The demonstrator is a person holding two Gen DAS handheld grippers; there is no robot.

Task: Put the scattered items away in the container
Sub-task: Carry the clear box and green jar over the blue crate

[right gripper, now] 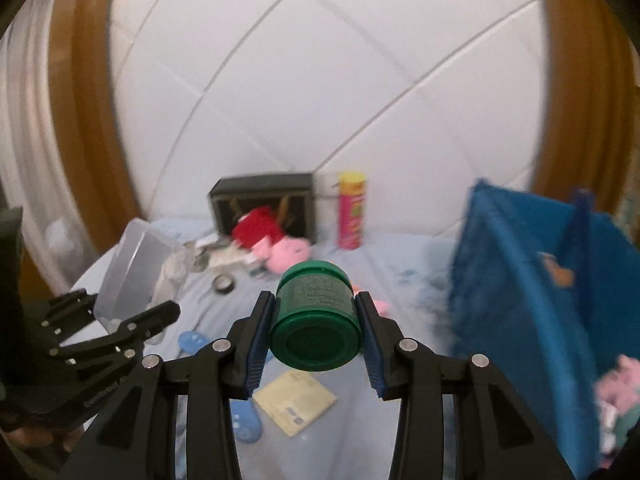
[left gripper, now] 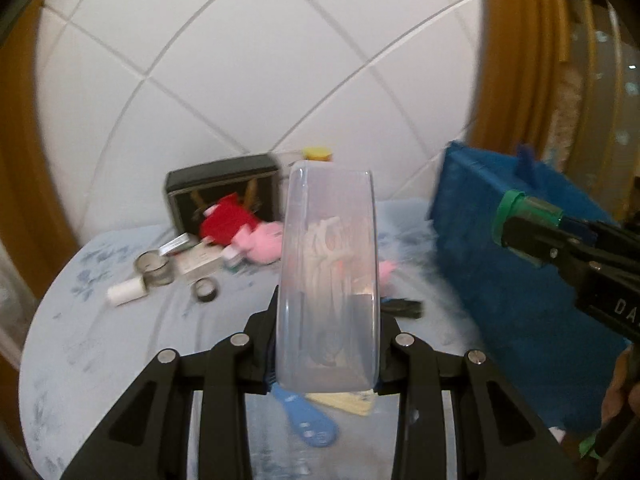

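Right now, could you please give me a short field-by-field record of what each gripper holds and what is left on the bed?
left gripper: shut on clear plastic box
right gripper: shut on green jar
container: blue bin, at right, open
still on bed: pink plush toy, tape roll, white spool, yellow card
at back: dark box, red and yellow can

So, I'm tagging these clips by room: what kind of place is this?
Probably a bedroom at home. The items lie on a pale blue floral sheet like a bed's, before a white padded headboard in a wooden frame, with a pink plush toy among the clutter.
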